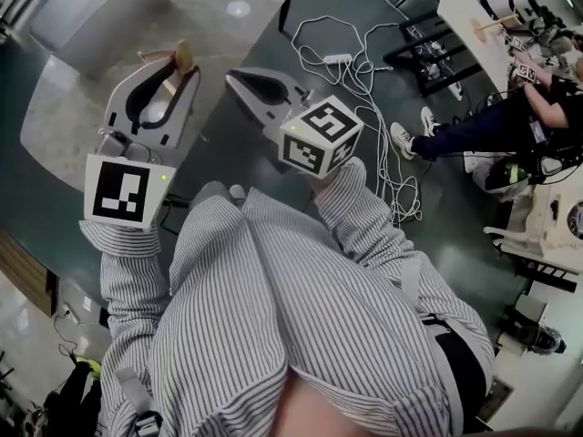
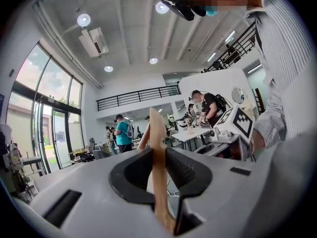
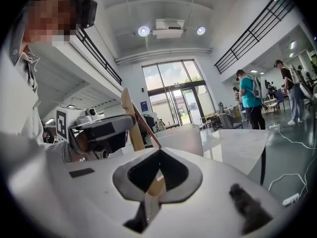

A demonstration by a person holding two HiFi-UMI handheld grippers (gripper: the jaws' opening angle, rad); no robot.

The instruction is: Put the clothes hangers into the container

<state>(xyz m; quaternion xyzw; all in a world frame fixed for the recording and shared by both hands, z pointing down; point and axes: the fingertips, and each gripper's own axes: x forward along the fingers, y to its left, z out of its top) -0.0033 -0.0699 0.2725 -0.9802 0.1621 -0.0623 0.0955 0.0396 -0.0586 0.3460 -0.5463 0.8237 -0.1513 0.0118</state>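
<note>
Head cam (image 2: 179, 6) is sitting on the person's head, pointing steeply down past the striped shirt (image 1: 301, 308) at the floor (image 1: 455, 198). It's framing the left gripper (image 1: 166, 85) and right gripper (image 1: 260, 87) close below. Each gripper cam is riding just behind its own jaws, tilting up: left at the ceiling (image 2: 129, 29), right toward the glass doors (image 3: 178, 98). Each is catching the other gripper and the head cam at its edge.

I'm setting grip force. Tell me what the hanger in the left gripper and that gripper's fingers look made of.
Clothes hanger: looks like wood, pale tan with a smooth, matte face and faint grain.
Left gripper fingers: light grey matte shell, probably rigid plastic, lined with black pads, ribbed on the right one, possibly rubber.
</note>
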